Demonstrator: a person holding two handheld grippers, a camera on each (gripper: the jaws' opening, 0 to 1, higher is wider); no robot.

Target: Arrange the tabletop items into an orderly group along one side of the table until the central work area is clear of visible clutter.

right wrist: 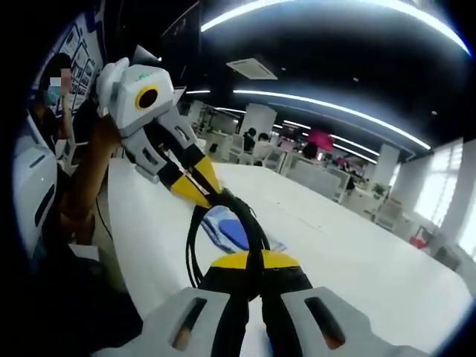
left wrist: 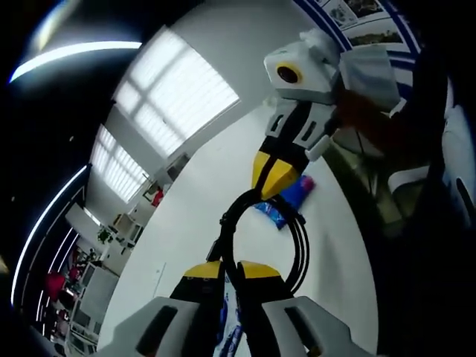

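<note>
Both grippers (left wrist: 232,269) (right wrist: 253,260) clamp black cable (left wrist: 297,245); white table (right wrist: 349,253), open-plan office.

A large open-plan office or lab hall: beyond the long white table (right wrist: 357,245) stand rows of desks (right wrist: 312,175) with people, long ceiling light strips (right wrist: 327,108) overhead, big windows (left wrist: 175,93) past its far end, and posters (left wrist: 357,15) on the wall beside it.
</note>
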